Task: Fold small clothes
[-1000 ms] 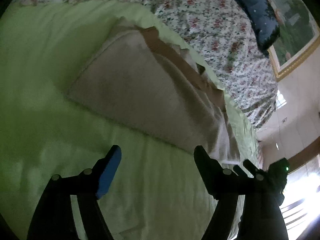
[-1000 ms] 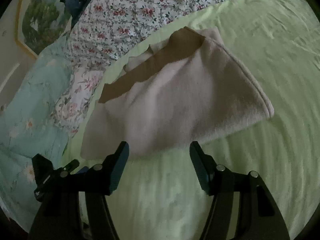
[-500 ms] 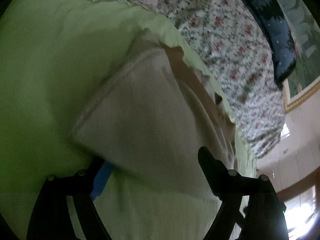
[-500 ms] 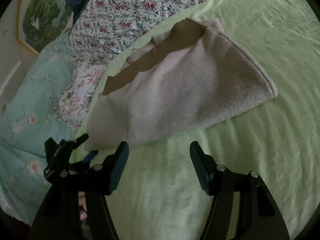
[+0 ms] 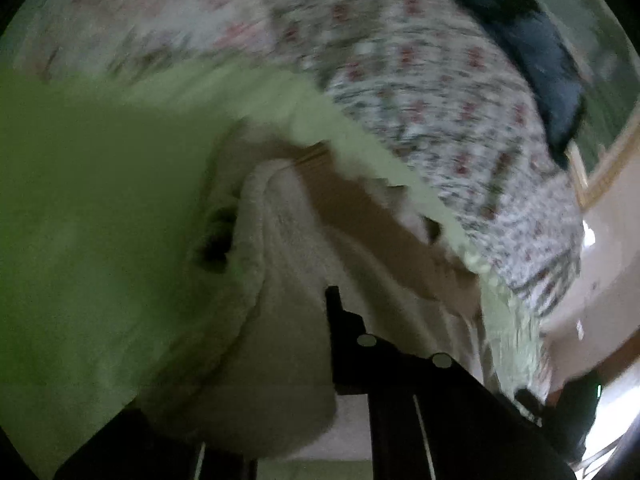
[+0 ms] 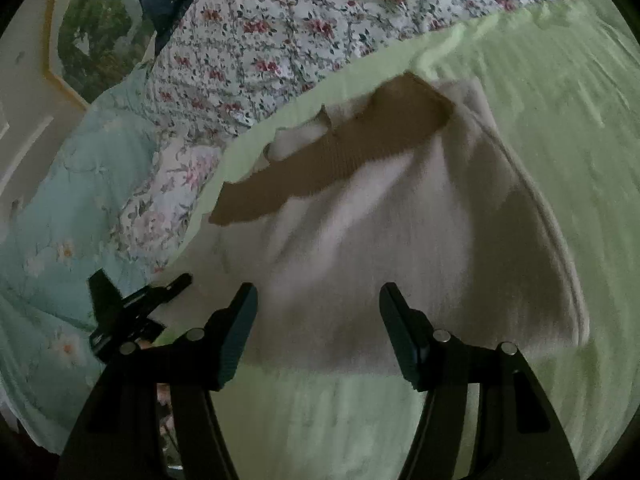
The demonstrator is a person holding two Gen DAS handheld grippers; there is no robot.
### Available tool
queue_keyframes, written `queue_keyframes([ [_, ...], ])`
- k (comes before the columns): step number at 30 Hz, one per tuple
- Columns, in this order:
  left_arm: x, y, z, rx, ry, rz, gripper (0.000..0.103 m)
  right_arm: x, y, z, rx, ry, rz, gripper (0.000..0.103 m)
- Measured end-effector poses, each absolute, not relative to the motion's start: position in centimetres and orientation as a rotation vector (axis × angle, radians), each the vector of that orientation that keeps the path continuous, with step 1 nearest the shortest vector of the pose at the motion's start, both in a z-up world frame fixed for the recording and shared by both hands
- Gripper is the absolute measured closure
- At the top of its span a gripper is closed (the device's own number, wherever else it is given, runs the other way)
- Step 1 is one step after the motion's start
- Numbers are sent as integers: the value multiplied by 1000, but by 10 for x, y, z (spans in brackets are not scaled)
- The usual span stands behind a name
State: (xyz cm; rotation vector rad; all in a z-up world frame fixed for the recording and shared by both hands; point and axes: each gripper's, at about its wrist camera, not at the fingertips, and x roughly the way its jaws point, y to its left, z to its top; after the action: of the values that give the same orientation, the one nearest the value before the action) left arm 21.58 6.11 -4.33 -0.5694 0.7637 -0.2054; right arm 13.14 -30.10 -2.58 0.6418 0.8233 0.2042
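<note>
Closest to my left gripper [image 5: 280,368], the beige garment [image 5: 304,248] bulged up over the spot where one finger should be; I could see only the other dark finger [image 5: 344,328], lying on top of the cloth. The edge looked pinched between them, but with that view blurred I could not tell for certain how far the jaws had closed. My right gripper [image 6: 318,324] held nothing, its fingers spread wide, with the near hem of the garment just ahead and between the tips.

Beyond the tips, the garment lay half folded on the green sheet [image 6: 560,120], its brown ribbed band [image 6: 344,152] along the far edge, away from both tools. From the right view I also saw the left tool at the corner off to my left.

I judged the cloth soft, light and limp, fleecy enough not to slip. It would sag and drag unless taken at both near corners, through every layer at the hem rather than the loose top one.

Farther off lay the floral quilt [image 6: 300,32] and a dark blue pillow [image 5: 552,72].
</note>
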Motion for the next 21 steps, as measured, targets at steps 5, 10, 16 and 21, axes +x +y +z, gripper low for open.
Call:
queue_keyframes([
  [5,209,3,5,-372,688,-339,95,161,-316,-21,655,842,250,39],
  [10,202,-67,11,-213,678,-469,96,195,-323,-17,708,874,362,39],
  [16,207,-121,-20,-74,764,-538,95,242,-314,-26,817,947,519,26],
  [21,202,-136,-37,3,786,-540,95,283,-295,-37,882,981,618,14],
])
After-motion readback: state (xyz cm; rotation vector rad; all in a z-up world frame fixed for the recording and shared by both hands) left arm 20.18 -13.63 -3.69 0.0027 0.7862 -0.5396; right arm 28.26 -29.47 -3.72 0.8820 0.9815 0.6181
